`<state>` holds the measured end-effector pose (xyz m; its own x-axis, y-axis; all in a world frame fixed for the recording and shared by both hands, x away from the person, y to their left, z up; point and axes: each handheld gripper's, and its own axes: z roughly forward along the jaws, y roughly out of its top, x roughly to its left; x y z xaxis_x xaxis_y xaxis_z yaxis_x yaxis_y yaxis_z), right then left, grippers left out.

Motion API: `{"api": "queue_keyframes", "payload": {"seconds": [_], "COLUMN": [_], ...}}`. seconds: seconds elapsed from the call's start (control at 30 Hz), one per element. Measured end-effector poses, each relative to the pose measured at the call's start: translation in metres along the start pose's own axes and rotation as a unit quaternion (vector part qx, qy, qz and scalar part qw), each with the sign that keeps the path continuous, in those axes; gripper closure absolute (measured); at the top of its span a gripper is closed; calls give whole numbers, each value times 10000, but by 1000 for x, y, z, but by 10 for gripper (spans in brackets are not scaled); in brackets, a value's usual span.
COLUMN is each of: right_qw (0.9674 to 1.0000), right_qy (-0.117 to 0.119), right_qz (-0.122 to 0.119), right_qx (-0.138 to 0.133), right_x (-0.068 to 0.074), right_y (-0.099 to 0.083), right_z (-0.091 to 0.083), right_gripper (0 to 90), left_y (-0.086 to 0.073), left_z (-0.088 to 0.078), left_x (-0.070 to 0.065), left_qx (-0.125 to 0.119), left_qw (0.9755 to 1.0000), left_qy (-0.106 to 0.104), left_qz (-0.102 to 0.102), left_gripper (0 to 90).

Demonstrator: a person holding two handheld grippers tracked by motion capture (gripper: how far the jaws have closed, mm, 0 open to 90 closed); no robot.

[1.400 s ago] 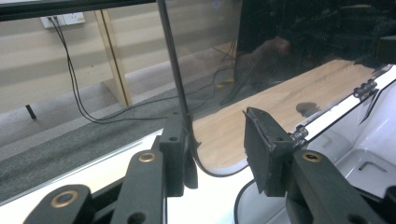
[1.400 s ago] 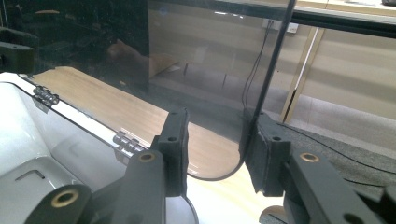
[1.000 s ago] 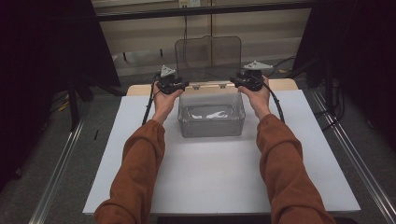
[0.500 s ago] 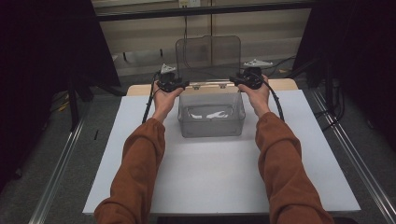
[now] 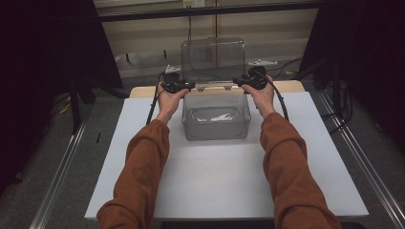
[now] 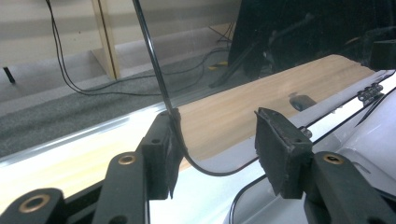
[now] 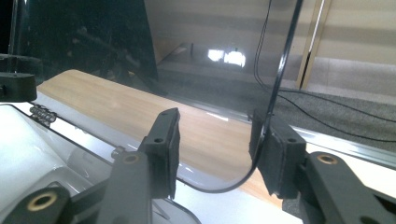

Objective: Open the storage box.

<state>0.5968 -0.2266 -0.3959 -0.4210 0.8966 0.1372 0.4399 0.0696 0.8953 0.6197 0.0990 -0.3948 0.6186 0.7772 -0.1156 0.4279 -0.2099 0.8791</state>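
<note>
Dim room, pale wall and cables behind, white counter (image 5: 215,181) with a wood strip at its far edge

High view: clear plastic box (image 5: 216,117) sits mid-counter toward the far side, something white inside, can't tell what. Its clear lid (image 5: 212,59) stands upright on the back hinge. Left tongs (image 5: 191,86) at the lid's lower left corner, right tongs (image 5: 237,82) at its lower right corner, both hands at the box's back corners, rust sleeves coming in from the bottom edge

Left gripper view: left tongs (image 6: 212,140) jaws stand apart, they've just been opening. Lid's rounded corner (image 6: 205,170) is between them, its edge lying against the left pad (image 6: 163,154), the right pad well off it. No clamp

Right gripper view: same mirrored. Right tongs (image 7: 217,144) jaws apart, just been opening, lid corner (image 7: 224,186) between them, edge touching the right-hand pad (image 7: 273,154), the other pad clear of it

Step, as I judge it: the box is opened, lid swung fully up, and both tongs are letting go of it. Lid seems to stand on its own but that's a guess. Next move calls for backing both tongs sideways off the lid corners without nudging it shut, then going for the contents or whatever comes next
</note>
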Motion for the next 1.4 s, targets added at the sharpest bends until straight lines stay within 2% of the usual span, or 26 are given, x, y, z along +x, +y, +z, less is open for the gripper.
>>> {"api": "queue_keyframes", "payload": {"seconds": [0.17,0.2,0.43,0.63,0.77,0.9,1.1,1.17,1.3,1.4], "right_qw": [9999,9999,9997,9996,9991,9988,9980,9978,9977,9971], "right_qy": [2,17,30,25,51,101,134,119,121,146], "right_qz": [88,109,182,233,354,438,580,621,634,710], "right_qx": [54,70,167,169,204,205,204,218,219,224], "right_x": [0,0,-1,0,-1,-2,-3,-4,-4,-5], "right_y": [1,1,1,0,-2,-4,-7,-8,-8,-8], "right_z": [2,2,5,8,9,11,13,14,14,14], "right_gripper": [512,506,473,438,420,412,397,390,392,392], "left_y": [-1,-1,-1,-1,-2,-2,-4,-5,-5,-6], "left_z": [1,3,3,5,5,6,6,6,7,8], "left_x": [1,1,2,3,5,5,8,9,8,8], "left_qx": [-11,-14,35,60,61,92,81,88,89,65], "left_qw": [10000,9999,9997,9993,9989,9987,9983,9975,9978,9972], "left_qy": [-25,-36,-15,-33,-55,14,11,-40,26,26], "left_qz": [-88,-158,-221,-356,-466,-510,-583,-700,-654,-749], "left_gripper": [492,485,470,464,460,453,447,448,447,445]}}
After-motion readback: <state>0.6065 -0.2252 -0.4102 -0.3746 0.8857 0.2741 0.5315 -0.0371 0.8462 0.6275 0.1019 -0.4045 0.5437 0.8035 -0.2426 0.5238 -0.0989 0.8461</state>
